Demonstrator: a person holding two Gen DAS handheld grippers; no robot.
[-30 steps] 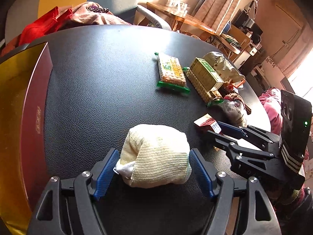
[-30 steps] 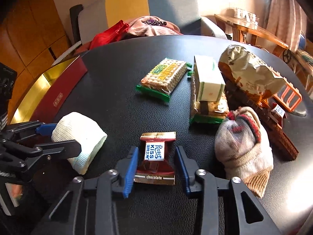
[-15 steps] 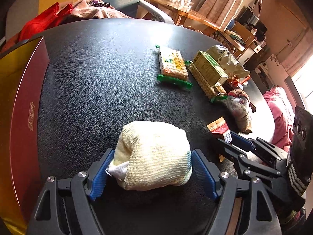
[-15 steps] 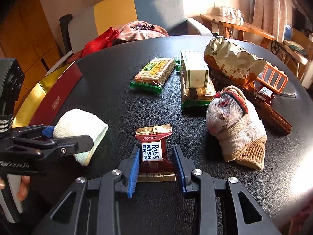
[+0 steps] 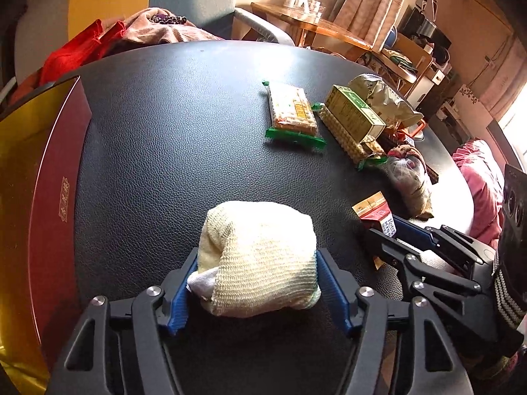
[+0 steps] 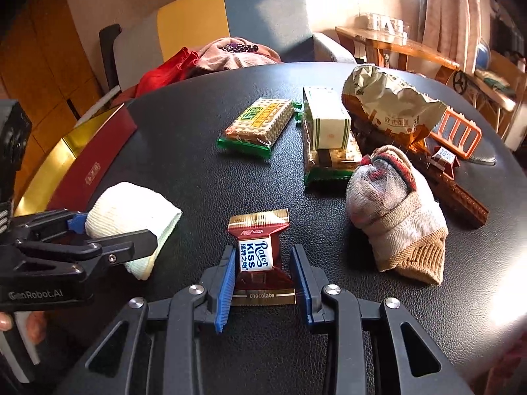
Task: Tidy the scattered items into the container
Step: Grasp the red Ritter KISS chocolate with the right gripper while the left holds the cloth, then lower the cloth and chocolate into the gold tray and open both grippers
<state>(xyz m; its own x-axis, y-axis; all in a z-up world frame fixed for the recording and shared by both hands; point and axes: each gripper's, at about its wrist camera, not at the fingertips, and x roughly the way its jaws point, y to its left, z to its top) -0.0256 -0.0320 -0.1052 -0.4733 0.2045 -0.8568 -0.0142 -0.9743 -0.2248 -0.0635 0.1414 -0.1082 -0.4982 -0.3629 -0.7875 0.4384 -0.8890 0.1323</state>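
Note:
A cream rolled sock [image 5: 260, 256] sits between the blue pads of my left gripper [image 5: 258, 260], which is shut on it just above the black table. In the right wrist view the same sock [image 6: 131, 204] is clamped in the left gripper [image 6: 112, 232]. My right gripper [image 6: 263, 253] is shut on a red chocolate packet [image 6: 258, 250], whose far end tilts up. From the left wrist view, the packet [image 5: 372, 205] sticks out of the right gripper [image 5: 383, 227]. The container, a red box with a gold inside [image 5: 42, 197], lies at the table's left edge [image 6: 92, 171].
Across the table lie a cracker pack [image 6: 260, 125], a green-white box [image 6: 329, 125] on a second cracker pack, a crumpled bag [image 6: 385, 102], a grey-brown rolled sock [image 6: 392, 210], an orange plastic piece [image 6: 457, 135] and a brown block strip [image 6: 461, 194]. A sofa with clothes stands behind.
Both pairs of fingers have drawn in against their items. The right gripper has moved forward around the chocolate packet, whose far end now tips up. The left gripper has shifted slightly with the sock.

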